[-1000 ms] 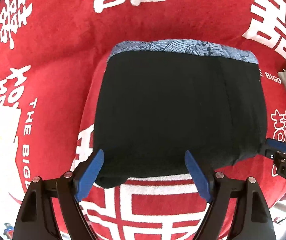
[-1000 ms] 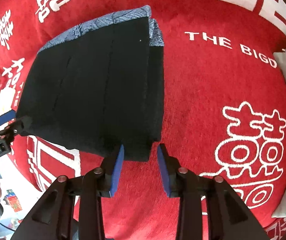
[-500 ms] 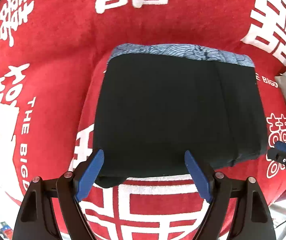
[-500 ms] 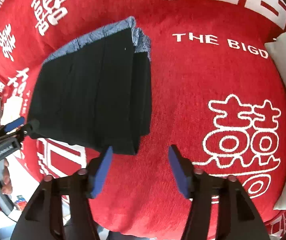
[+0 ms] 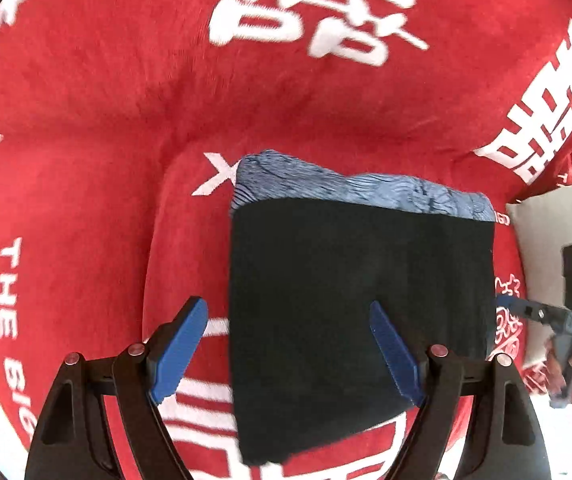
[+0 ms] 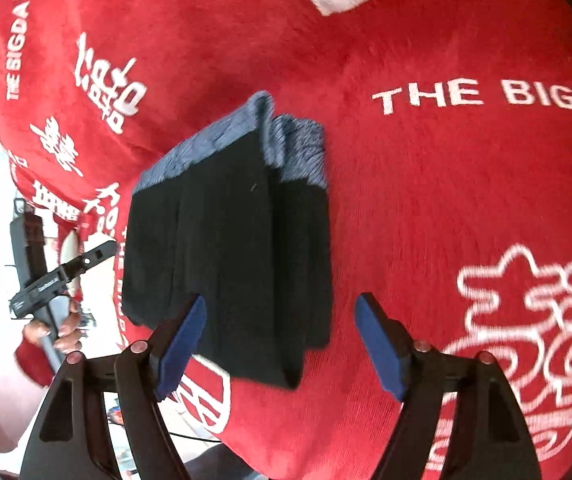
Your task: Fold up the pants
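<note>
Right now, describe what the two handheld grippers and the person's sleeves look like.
Both the left gripper and right gripper have black angular arms with silver rivets and flat blue finger pads. A red sleeve shows at the left hand.

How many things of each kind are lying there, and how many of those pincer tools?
Folded pants, black with a blue patterned band: 1
Red blanket with white lettering: 1
White pillow at the edge: 1
Pincer tools, both open and empty: 2, the left gripper and the right gripper
Total: 5
</note>
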